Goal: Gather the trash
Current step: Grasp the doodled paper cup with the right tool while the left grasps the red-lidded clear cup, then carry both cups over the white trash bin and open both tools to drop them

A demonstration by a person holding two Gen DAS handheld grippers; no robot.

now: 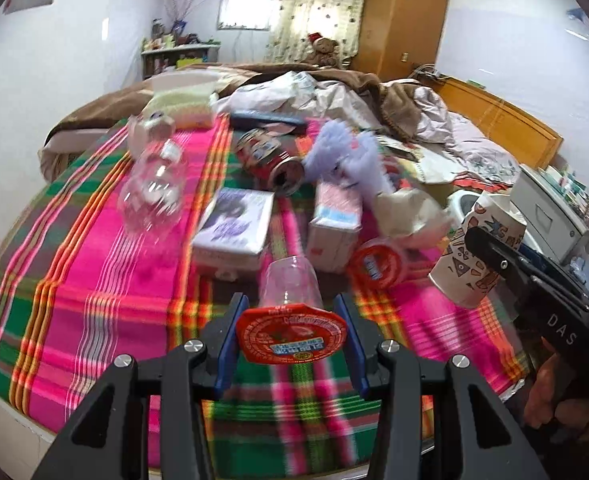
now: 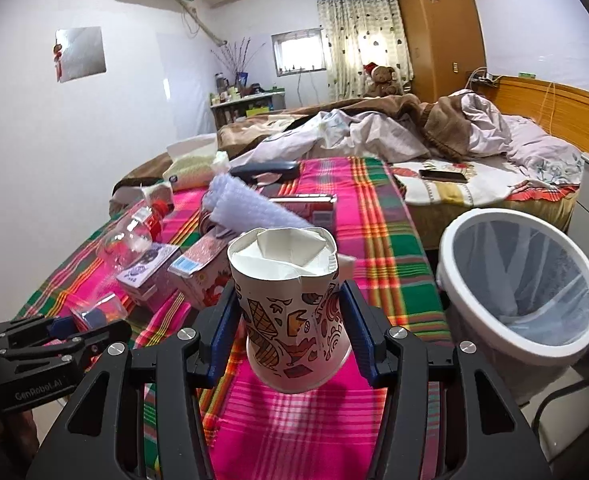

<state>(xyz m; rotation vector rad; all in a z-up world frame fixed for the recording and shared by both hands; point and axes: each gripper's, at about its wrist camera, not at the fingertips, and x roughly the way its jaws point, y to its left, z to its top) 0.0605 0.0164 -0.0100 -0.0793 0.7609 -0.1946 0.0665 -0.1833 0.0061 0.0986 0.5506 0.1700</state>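
My left gripper point(image 1: 290, 336) is shut on a clear plastic cup point(image 1: 290, 280) with a red foil lid, held just above the plaid cloth point(image 1: 94, 280) on the bed. My right gripper point(image 2: 292, 320) is shut on a crumpled patterned paper cup point(image 2: 290, 280), its blue pads pressing both sides. The right wrist view shows the left gripper point(image 2: 90, 326) low on the left with its clear cup point(image 2: 106, 308). In the left wrist view, the right gripper point(image 1: 486, 248) and its paper cup point(image 1: 466, 264) are at the right. A white bin point(image 2: 466, 332) with a clear liner stands beside the bed, right of the paper cup.
Lying on the cloth are a clear bottle point(image 1: 154, 184), a red can point(image 1: 270, 160), a white box point(image 1: 234, 228), a pink carton point(image 1: 334, 224), a red-lidded cup point(image 1: 376, 266), crumpled paper point(image 1: 406, 212) and a purple fuzzy cloth point(image 1: 346, 156). A phone point(image 2: 442, 176) and rumpled bedding lie behind them.
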